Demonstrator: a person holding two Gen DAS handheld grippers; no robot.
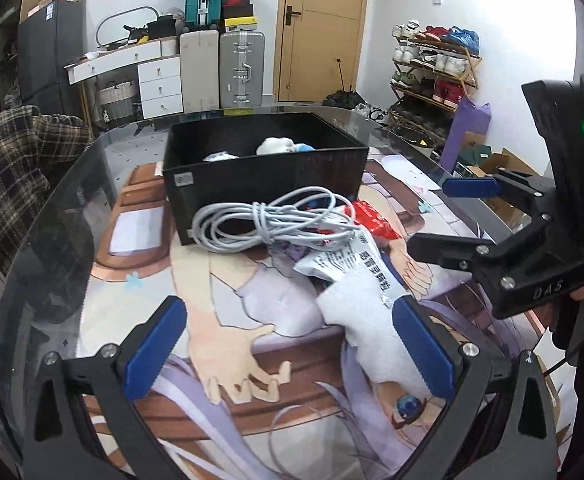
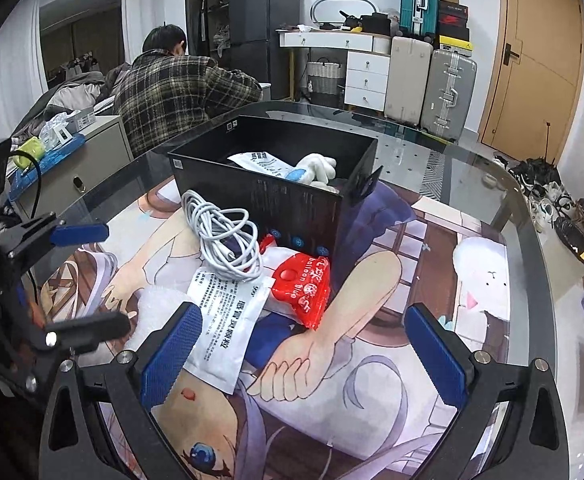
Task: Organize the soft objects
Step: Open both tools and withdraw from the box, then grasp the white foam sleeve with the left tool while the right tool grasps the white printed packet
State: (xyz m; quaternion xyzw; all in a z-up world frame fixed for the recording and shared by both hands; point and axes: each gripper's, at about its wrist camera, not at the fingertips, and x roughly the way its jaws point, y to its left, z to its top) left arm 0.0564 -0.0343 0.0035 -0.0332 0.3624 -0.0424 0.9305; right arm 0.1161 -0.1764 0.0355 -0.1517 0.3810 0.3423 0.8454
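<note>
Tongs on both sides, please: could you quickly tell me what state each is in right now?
Left tongs: open, holding nothing, above the white foam pouch.
Right tongs: open, holding nothing, near the white printed sachet.

Both hand-held grippers, L [image 1: 287, 344] & R [image 2: 304, 356], jaws wide apart, nothing between.

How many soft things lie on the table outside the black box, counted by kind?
Coiled white cable: 1
Red plastic packet: 1
White printed pouch: 1
White foam sheet: 1
Total: 4
</note>
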